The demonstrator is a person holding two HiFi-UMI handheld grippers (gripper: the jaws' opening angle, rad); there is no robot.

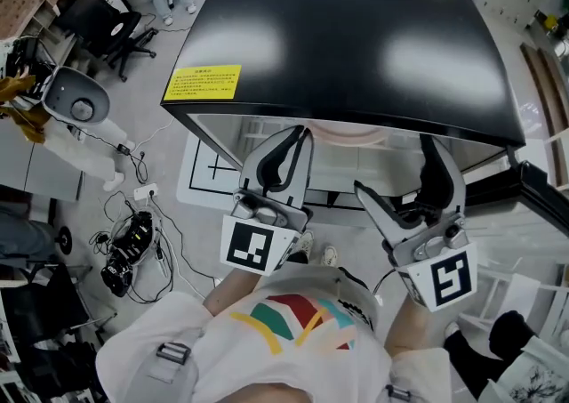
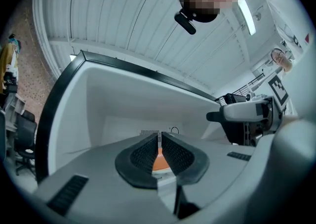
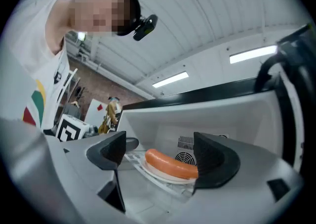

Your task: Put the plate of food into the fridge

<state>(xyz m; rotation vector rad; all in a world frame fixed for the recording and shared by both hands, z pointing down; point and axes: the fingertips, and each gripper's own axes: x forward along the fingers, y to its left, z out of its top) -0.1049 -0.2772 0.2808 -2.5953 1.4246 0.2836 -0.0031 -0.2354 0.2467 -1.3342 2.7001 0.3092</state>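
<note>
Plate (image 3: 164,176) with sausage (image 3: 168,165) sits on the fridge (image 1: 356,36) wire shelf (image 3: 134,158). It is stiff, light and breakable, and the sausage may roll, so grip the rim and keep it level. Your left gripper (image 2: 159,144) appears pinched on that rim. Your right gripper (image 3: 160,151) gapes wide, empty.

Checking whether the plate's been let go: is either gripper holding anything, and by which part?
The left gripper pinches the plate by its rim; the right gripper is open, holding nothing.
</note>
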